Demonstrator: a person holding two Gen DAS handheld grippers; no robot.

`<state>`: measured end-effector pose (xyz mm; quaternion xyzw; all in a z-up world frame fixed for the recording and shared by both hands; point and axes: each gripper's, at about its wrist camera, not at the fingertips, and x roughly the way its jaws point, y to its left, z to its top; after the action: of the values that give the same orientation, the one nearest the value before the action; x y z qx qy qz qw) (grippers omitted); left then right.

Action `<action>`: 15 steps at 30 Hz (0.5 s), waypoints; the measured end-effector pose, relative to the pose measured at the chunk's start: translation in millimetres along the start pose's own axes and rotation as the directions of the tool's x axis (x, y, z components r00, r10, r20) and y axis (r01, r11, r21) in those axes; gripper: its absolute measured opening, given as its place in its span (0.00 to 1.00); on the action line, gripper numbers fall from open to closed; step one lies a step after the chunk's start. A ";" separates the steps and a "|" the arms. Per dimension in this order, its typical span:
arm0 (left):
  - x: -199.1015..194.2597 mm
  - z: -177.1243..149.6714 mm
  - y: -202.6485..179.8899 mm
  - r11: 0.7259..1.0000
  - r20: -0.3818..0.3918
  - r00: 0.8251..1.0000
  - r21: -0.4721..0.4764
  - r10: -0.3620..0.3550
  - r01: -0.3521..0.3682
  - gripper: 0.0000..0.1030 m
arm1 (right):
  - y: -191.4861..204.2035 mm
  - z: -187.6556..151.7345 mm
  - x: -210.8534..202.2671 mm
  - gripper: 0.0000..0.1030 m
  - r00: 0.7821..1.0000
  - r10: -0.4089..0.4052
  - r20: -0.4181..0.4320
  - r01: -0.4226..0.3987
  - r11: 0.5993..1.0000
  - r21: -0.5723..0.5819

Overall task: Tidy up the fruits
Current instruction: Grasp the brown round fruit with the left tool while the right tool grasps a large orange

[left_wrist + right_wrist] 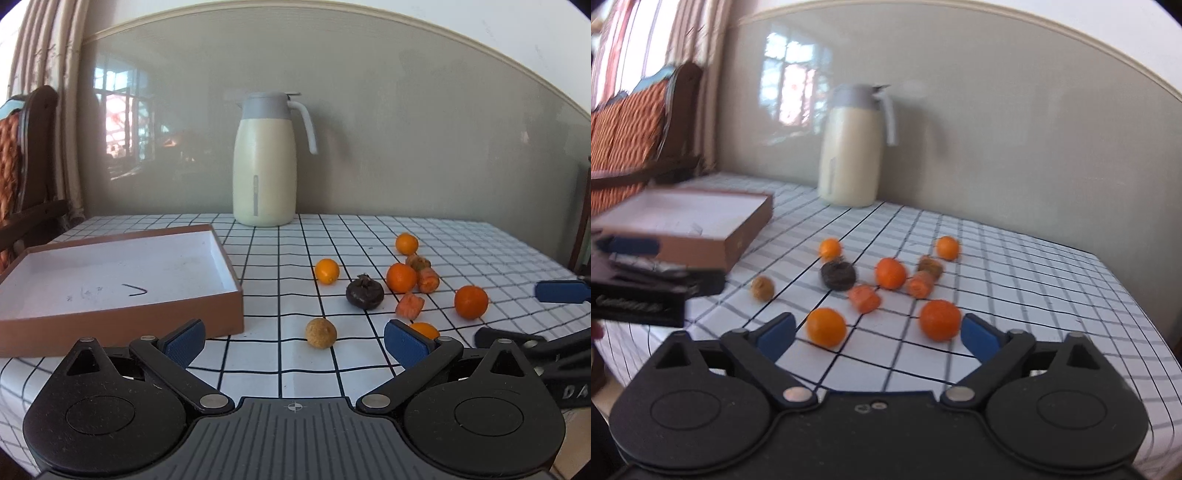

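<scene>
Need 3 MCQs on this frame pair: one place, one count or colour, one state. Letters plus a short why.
1. Where does the box lie relative to the scattered fruit?
A. To its left in both views
B. Behind the jug
C. In the middle of the fruit

2. What colour is the mangosteen?
A. Bright green
B. Dark purple-brown
C. White

3. What is the state of the left gripper?
A. Shut on an orange
B. Shut on the box
C. Open, nothing between its pads

Answers: 1 A, the box sits left of the fruit, with the jug standing behind at the wall. 2 B, it is the one dark fruit among the orange ones. 3 C, its blue pads stand wide apart over bare tablecloth, short of the tan round fruit.
</scene>
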<state>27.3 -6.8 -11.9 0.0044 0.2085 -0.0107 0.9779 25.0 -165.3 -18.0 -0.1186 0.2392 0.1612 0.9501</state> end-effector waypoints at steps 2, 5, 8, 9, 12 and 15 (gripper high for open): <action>9.7 -1.0 -6.3 0.999 -0.006 1.000 0.032 -0.003 0.003 0.95 | 4.1 -0.5 9.5 0.69 1.000 0.022 -0.018 -0.022 1.000 -0.013; 23.8 -2.2 -9.2 0.998 -0.037 0.998 0.040 -0.042 0.043 0.73 | 6.9 -2.1 22.1 0.66 0.998 0.035 -0.043 -0.036 0.999 -0.024; 37.0 -3.4 -10.0 0.998 -0.060 0.997 0.041 -0.054 0.057 0.69 | 6.4 -5.4 32.6 0.60 0.996 0.047 -0.070 -0.049 0.998 -0.026; 42.0 -3.6 -9.8 0.997 -0.071 0.996 0.037 -0.058 0.061 0.65 | 5.8 -6.4 36.0 0.59 0.996 0.050 -0.078 -0.052 0.998 -0.026; 55.0 -3.7 -7.7 0.996 -0.102 0.992 0.011 -0.081 0.083 0.57 | 3.9 -6.8 45.1 0.50 0.993 0.073 -0.088 -0.075 0.997 -0.016; 62.2 -3.8 -10.1 0.996 -0.107 0.990 0.006 -0.092 0.093 0.57 | 7.9 -6.3 54.2 0.46 0.991 0.090 -0.098 -0.092 0.996 -0.021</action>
<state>82.3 -18.1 -40.8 0.0007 0.2605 -0.0567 0.9638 64.7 -146.4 -51.3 -0.1271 0.2882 0.2015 0.9275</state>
